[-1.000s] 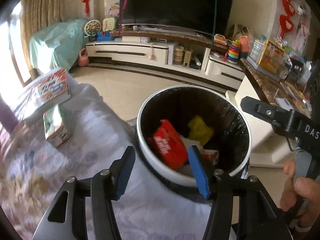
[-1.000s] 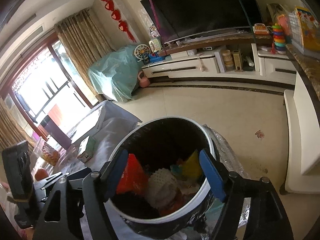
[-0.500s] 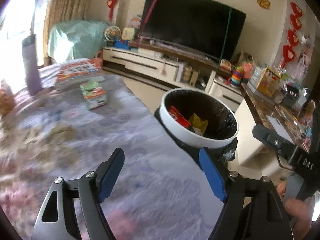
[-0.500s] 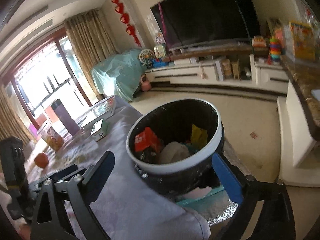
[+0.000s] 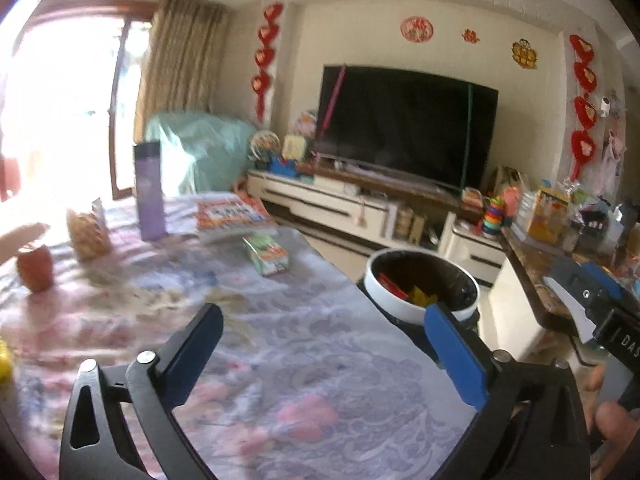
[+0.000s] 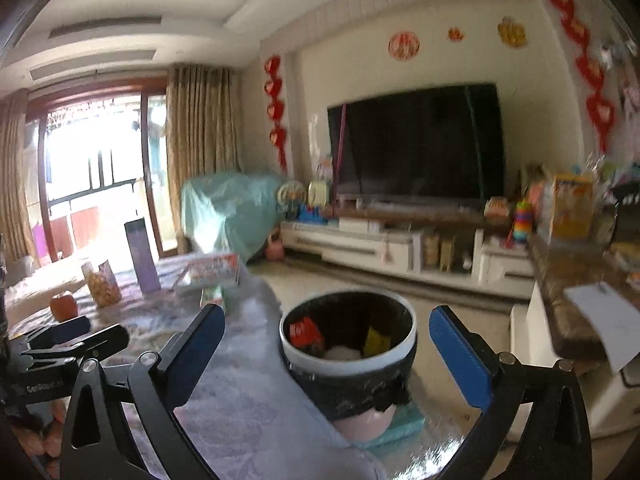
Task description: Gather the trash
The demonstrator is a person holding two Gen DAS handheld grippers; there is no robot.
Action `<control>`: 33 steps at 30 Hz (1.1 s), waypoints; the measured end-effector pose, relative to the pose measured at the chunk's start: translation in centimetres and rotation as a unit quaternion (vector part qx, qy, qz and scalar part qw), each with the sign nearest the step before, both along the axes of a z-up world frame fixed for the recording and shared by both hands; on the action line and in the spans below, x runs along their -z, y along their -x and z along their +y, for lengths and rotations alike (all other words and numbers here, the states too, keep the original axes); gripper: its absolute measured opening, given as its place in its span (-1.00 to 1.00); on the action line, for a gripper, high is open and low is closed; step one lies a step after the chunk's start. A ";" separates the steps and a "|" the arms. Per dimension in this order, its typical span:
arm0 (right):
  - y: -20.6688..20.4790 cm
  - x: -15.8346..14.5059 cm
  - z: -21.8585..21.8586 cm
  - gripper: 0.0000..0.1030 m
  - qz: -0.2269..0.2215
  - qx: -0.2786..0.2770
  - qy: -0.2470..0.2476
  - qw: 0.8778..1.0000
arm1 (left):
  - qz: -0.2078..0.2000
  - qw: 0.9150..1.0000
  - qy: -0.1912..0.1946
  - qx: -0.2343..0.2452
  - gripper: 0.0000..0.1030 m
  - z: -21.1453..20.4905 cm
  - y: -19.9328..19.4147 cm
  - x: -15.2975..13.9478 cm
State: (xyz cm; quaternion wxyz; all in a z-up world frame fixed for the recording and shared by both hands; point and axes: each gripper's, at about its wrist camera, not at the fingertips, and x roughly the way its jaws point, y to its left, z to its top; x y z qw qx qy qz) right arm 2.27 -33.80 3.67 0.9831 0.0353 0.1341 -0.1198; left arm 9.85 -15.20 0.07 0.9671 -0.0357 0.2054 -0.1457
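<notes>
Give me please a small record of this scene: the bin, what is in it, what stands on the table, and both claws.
bin: white-rimmed trash bin beside the table
in bin: red wrapper, yellow scrap, white wad
on table: purple bottle, book, green carton, snack bag
left claw: opening, empty
right claw: open, empty

The left tool has black arms, blue pads and silver screws; the right tool looks the same, with white letters on its body.

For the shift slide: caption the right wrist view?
Open right gripper faces a trash bin beside the table.
</notes>
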 end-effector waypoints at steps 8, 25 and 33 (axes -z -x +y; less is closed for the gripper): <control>1.6 2.2 0.4 1.00 0.002 0.005 -0.043 0.999 | -0.036 0.999 -0.024 -0.033 0.99 0.5 4.6 1.3; 3.4 4.0 2.2 1.00 0.010 0.000 -0.033 0.999 | -0.059 0.996 -0.048 -0.047 0.99 -0.3 8.0 1.8; 3.9 3.6 2.1 1.00 0.004 0.003 -0.031 0.999 | -0.070 0.995 -0.049 -0.046 0.99 -0.2 8.3 2.0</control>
